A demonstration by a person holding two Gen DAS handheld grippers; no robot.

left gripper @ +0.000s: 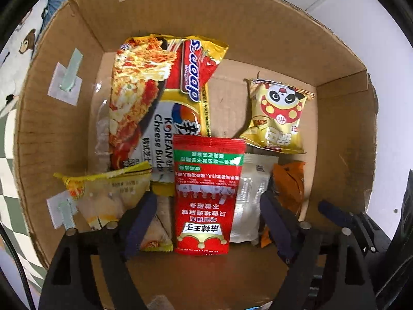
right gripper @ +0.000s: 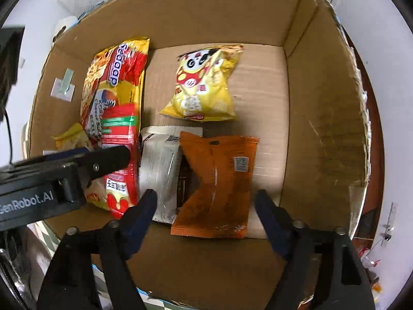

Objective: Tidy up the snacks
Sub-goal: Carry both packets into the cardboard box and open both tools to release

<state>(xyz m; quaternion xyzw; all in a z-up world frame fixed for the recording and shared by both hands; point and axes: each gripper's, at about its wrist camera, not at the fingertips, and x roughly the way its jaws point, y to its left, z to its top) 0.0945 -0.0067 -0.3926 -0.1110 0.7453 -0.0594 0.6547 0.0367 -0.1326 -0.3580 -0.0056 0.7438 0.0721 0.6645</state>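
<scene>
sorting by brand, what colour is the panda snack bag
Yellow-gold, with a red, white and black panda; the right wrist view shows it best.

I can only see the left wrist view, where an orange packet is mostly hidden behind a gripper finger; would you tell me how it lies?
Observer: The orange packet lies flat on the box floor, printed back up, and one corner overlaps the white packet.
Operator: Thank you. Is the right gripper holding it?
Observer: No. The right gripper is open, with its fingers on either side of the packet and not pressing it.
Operator: And what lies beyond the packet on its far side from the white one?
Observer: Only bare cardboard floor, up to the side wall of the box.
</scene>
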